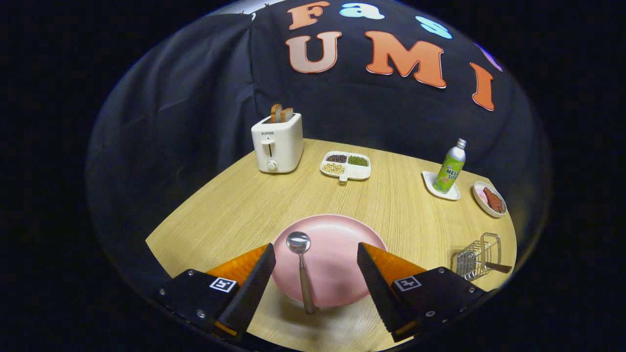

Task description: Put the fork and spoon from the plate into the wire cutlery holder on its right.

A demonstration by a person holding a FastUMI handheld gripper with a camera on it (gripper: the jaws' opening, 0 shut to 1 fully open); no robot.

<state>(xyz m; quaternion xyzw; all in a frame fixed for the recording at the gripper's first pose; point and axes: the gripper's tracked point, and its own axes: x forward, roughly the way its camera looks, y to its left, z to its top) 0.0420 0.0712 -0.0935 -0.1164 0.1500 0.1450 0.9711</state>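
The gripper (315,271) stood wide open, its fingers holding nothing, flanking the pink plate (342,244). A steel spoon (301,264) with a brown handle lay on that plate, bowl pointing away, its handle end overhanging the near rim. To the right stood the wire cutlery holder (477,256), a brown handle sticking out of it, on the pale wooden worktop (234,210).

The plate (337,244) lies on the tabletop (234,205) between the gripper's (316,274) wide-apart jaws, which hold nothing. The spoon (302,266) rests on the plate's left part, bowl away from the jaws, handle reaching over the near rim. The wire cutlery holder (477,256) sits right of the plate, a handle sticking out of it. Behind stand a toaster (277,143) at left, a divided dish (346,165) beside it, then a bottle (450,167) on a small tray (433,188) and a bowl (489,199) at right.
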